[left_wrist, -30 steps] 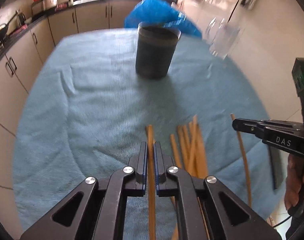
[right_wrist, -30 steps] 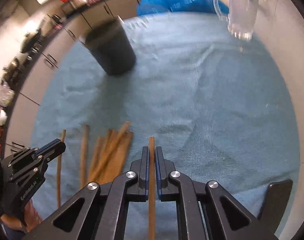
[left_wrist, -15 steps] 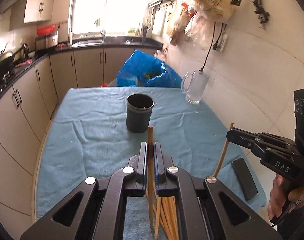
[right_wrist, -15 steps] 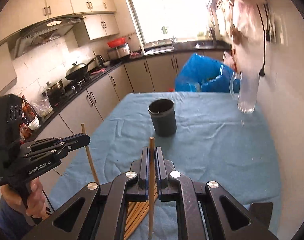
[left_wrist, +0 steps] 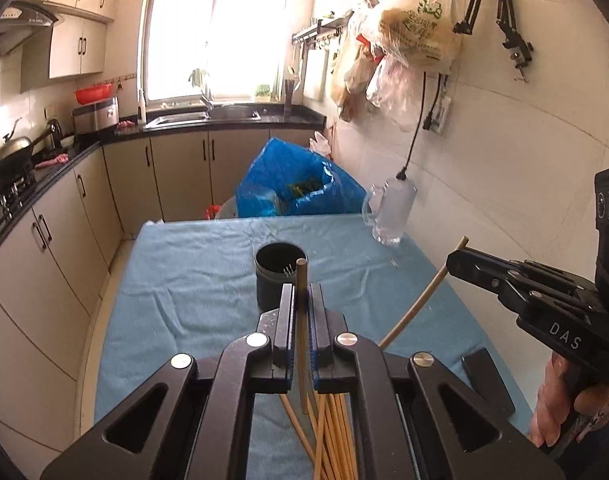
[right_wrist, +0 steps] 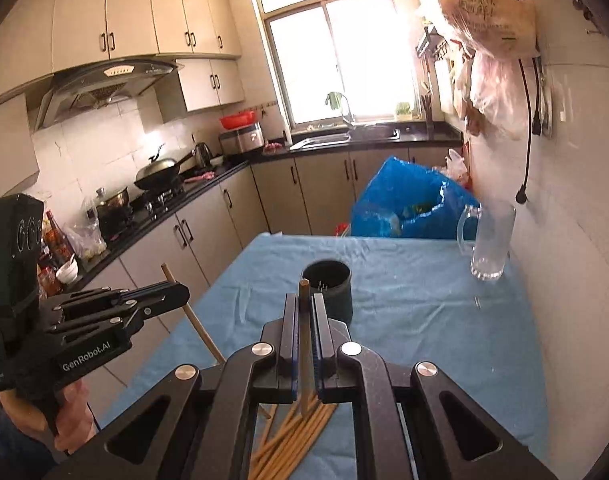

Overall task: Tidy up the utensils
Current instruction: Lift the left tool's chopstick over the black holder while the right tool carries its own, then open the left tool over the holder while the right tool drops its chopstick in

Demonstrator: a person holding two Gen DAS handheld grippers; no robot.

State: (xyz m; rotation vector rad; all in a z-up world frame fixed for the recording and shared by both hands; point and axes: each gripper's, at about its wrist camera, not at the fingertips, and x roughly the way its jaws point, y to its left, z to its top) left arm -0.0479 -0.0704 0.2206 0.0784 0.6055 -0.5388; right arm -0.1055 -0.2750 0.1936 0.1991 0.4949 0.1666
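A dark round holder cup (left_wrist: 275,276) stands mid-table on the blue cloth; it also shows in the right wrist view (right_wrist: 328,289). My left gripper (left_wrist: 301,294) is shut on a wooden chopstick (left_wrist: 302,320), held upright above the table. My right gripper (right_wrist: 303,304) is shut on another chopstick (right_wrist: 304,332), also raised. Each gripper shows in the other's view, the right (left_wrist: 454,261) and the left (right_wrist: 180,292). A pile of loose chopsticks (left_wrist: 332,436) lies on the cloth below both grippers, also seen in the right wrist view (right_wrist: 292,436).
A clear glass mug (left_wrist: 392,212) stands at the far right of the table by the wall. A blue plastic bag (left_wrist: 296,188) sits behind the table's far edge. A black phone (left_wrist: 486,380) lies at the near right. Kitchen cabinets (left_wrist: 44,240) run along the left.
Both grippers have lifted up from the table, each with a chopstick in it, and tilted up towards level. The pile stays on the cloth.
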